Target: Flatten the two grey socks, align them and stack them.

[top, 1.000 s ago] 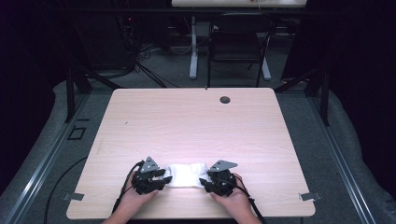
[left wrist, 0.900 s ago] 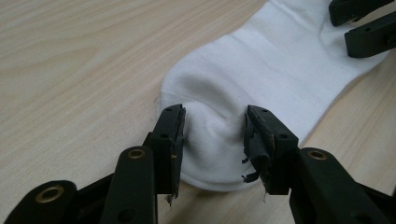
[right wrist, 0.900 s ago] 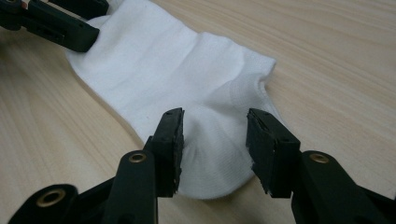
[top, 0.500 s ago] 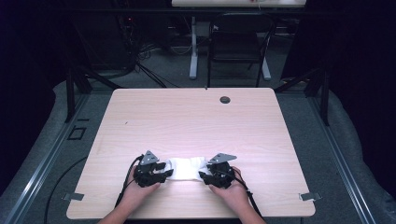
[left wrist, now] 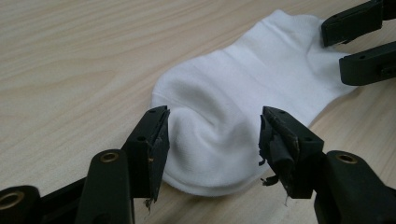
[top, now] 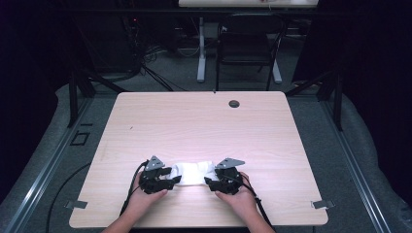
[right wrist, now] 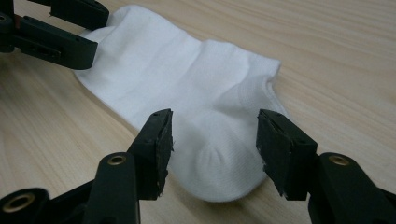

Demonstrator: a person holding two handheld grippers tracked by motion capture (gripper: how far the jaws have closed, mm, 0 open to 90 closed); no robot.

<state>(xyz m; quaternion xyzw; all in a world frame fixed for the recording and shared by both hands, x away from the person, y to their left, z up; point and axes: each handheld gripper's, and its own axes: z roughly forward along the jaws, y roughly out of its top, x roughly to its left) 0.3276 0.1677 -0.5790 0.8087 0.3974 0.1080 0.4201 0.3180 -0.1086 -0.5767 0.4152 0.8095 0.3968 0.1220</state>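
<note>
A white ankle sock lies flat on the wooden table near its front edge, between my two grippers. My left gripper is at the sock's left end. In the left gripper view its jaws stand wide with the rounded end of the sock between them, pads not pressing; they have just been opening. My right gripper faces it at the other end. Its jaws have also just been opening and stand apart around the sock. Each gripper view shows the other gripper at the far end.
A small dark round grommet sits at the table's far edge. Behind the table stand a black chair and a desk leg on the grey floor. Cables trail from both grippers over the front edge.
Both pairs of jaws now stand wider around the sock's ends. The hands have hardly moved, and the sock lies in the same place.
</note>
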